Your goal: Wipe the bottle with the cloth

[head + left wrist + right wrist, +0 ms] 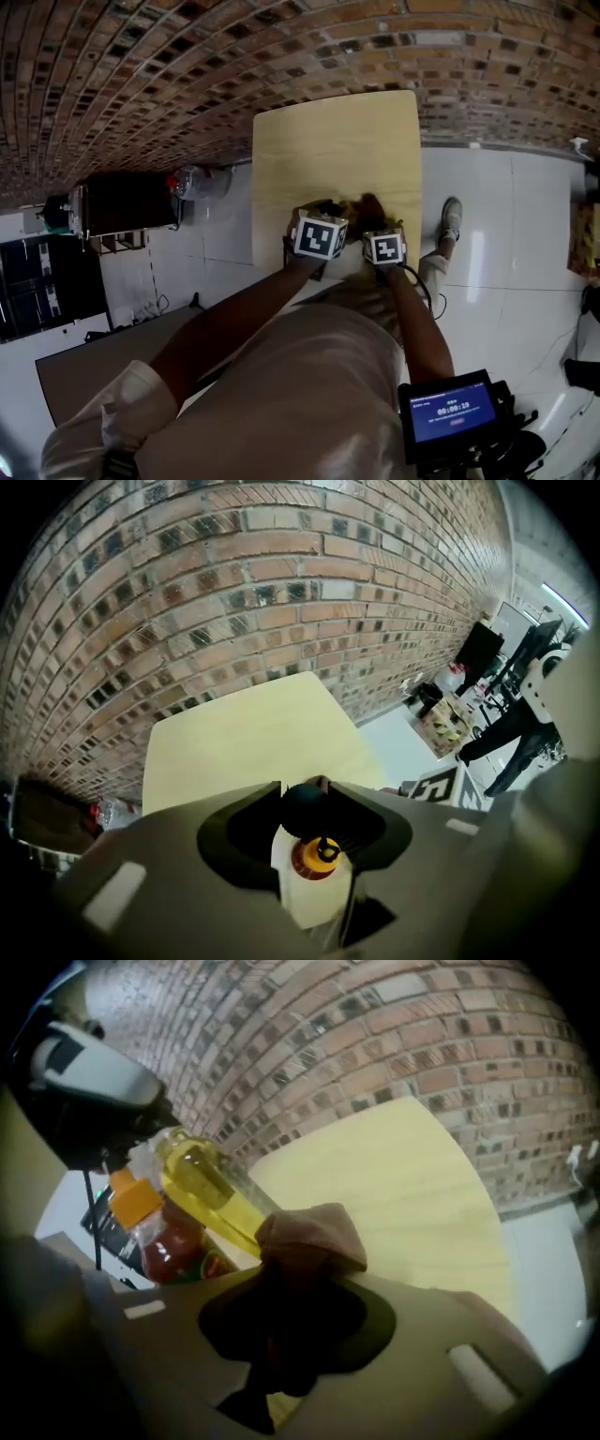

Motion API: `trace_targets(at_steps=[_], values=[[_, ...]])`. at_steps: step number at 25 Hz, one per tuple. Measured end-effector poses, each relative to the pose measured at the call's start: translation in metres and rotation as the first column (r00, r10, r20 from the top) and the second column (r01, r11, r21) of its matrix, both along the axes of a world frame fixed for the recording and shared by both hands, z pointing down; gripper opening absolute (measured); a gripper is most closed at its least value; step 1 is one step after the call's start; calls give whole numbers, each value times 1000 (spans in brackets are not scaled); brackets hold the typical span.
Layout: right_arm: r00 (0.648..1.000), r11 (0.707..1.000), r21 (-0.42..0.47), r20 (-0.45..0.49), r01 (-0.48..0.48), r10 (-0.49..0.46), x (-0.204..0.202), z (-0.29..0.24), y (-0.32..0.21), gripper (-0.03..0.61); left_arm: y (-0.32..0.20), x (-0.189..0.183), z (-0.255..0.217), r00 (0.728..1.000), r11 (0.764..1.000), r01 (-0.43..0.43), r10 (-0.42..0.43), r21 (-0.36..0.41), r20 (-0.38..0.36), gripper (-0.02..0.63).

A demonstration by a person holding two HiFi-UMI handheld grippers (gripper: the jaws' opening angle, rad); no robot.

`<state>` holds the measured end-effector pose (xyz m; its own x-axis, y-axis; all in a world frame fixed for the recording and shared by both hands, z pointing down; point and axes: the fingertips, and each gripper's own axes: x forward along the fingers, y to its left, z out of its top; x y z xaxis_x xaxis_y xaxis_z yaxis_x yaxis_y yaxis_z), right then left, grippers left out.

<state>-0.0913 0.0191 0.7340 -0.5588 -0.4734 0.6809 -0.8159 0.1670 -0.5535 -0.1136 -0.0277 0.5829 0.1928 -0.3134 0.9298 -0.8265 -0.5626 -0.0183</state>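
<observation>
Nearby, brick wall (141, 75) behind table (337, 150), cloth (314, 1232) at bottle (202, 1185)

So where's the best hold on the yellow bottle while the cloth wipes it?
Its top end, coming from above along its length. The yellow bottle is tall and slim and leans a little, and the cloth sits against its lower body. A top hold, which the left gripper seems to have, leaves the sides free.

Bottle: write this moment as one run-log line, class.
left gripper: gripping orange-capped bottle | right gripper: gripping brown cloth | both: over near edge of table | cloth-bottle contact: cannot tell
</observation>
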Motion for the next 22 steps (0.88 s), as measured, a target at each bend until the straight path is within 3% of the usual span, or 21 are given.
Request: trace_targets(at_steps=[2,5,7,8,9,10,13,15,16,17,19,22], values=[[997,997,-61,56,-41,44,7,2,3,86,1,3,1,999,999,-54,54,7,6,176],[985,995,-29,141,-93,96,29,-20,-1,86,3,12,-4,977,976,-215,215,45,5,176],[976,991,5,174,-133,130,54,-34,-7,86,9,23,-9,925,922,-378,379,79,14,176],[972,989,21,187,-148,142,67,-41,-11,86,14,28,-10,881,877,-472,471,91,34,177],[969,987,35,200,-156,146,78,-48,-16,86,22,31,-10,823,816,-569,565,101,61,177],[967,987,51,214,-152,138,87,-56,-21,86,30,34,-9,749,741,-662,656,111,93,178],[965,992,108,259,-61,31,95,-85,-41,86,56,37,-2,475,460,-880,853,118,217,178],[958,988,151,275,46,-86,89,-105,-54,86,70,35,4,273,257,-962,905,91,326,179],[948,981,166,283,104,-148,82,-114,-61,86,76,35,5,180,165,-984,909,71,376,179],[932,971,173,294,165,-210,74,-122,-67,86,82,36,3,106,91,-994,906,55,411,179],[887,940,173,317,293,-335,53,-133,-76,86,90,38,1,13,-8,-999,892,45,451,178],[792,859,184,333,477,-511,13,-145,-78,86,86,42,-2,-45,-90,-994,847,60,529,179]])
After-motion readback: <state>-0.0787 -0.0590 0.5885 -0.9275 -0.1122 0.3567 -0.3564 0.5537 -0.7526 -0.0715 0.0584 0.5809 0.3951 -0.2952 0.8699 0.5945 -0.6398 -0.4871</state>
